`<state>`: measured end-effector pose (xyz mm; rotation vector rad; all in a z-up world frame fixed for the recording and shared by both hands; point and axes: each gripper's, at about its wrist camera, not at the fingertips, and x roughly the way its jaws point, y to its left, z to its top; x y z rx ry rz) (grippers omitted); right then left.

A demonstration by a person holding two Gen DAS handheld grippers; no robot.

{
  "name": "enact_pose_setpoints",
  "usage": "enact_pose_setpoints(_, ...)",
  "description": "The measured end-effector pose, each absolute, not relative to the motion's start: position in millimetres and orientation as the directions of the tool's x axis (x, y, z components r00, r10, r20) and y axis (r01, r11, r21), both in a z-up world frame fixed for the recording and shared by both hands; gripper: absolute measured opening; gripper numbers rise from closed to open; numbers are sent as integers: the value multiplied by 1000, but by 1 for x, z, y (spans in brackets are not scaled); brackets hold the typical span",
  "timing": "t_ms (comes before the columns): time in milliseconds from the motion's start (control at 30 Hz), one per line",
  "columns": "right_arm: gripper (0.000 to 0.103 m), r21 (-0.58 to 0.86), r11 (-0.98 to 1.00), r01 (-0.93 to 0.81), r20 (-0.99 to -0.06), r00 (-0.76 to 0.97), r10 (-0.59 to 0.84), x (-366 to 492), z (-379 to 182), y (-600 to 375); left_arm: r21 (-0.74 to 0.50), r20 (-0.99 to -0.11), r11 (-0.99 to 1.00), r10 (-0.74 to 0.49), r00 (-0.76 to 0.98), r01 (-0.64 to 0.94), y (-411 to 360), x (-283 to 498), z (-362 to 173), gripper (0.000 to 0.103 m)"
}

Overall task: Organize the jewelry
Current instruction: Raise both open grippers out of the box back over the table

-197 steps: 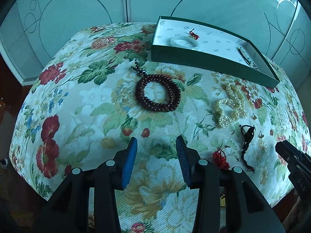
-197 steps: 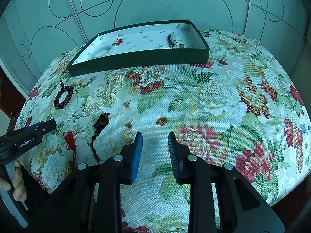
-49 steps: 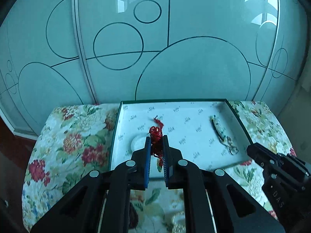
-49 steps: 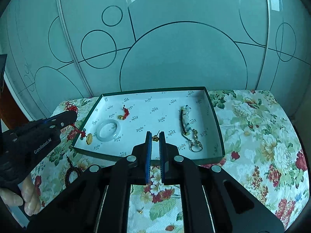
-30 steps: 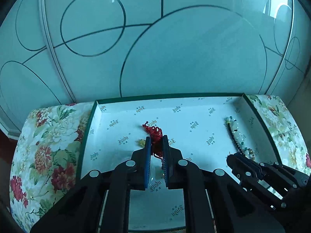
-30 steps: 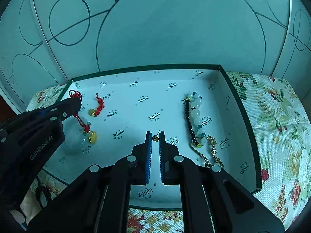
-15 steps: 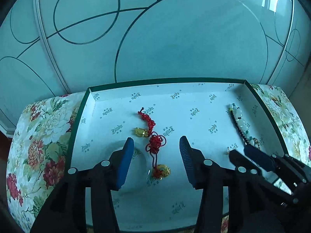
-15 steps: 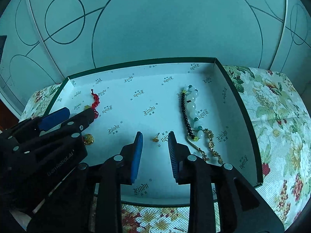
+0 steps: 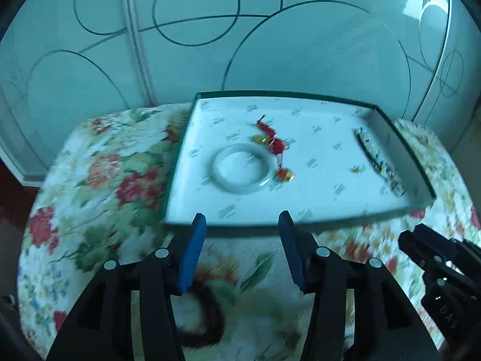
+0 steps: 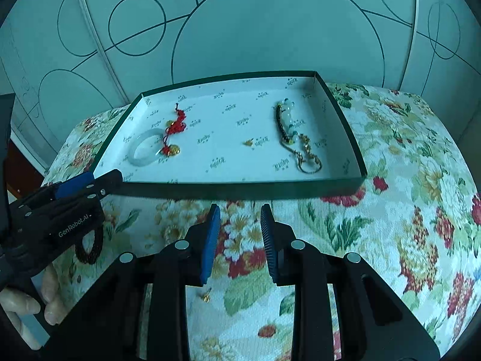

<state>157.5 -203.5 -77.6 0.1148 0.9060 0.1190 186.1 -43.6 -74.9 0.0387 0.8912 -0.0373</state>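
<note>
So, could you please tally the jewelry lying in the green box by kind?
Bangle: 1
Red knot charms: 2
Gold stud: 1
Beaded strand: 1
Total: 5

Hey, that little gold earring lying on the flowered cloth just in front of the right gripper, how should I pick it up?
Pinch the gold earring across its small body, coming straight down from above with the right hand-held gripper, jaws nearly shut. It is tiny and lies flat on the cloth, so there is no edge to get under.

Black right tool (image 10: 237, 234) with 2 blue ribbed pads (image 10: 210, 237), round silver screws
</note>
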Motion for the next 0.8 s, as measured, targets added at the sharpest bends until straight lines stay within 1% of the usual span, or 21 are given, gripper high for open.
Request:
enact_pose_setpoints(100,28,148,987,-68,-784,601,159,138,-79,-199,-12,-788,1000,-26,615,27,-35,166,-73,51)
enact_pose_setpoints(267,28,149,985,-83,-792,586,169,110,-83,-191,-22,-780,1000,-23,626,10,-24,136,-67,51)
enact_pose_setpoints(600,28,151,981,-124,-799,569,195,77,-85,-171,-7,-808,999,23,589,-49,1,89,-87,51)
enact_pose_setpoints(800,29,160,978,-135,-801,561,209,69,-87,-160,10,-804,997,51,593,-72,12,72,-91,51)
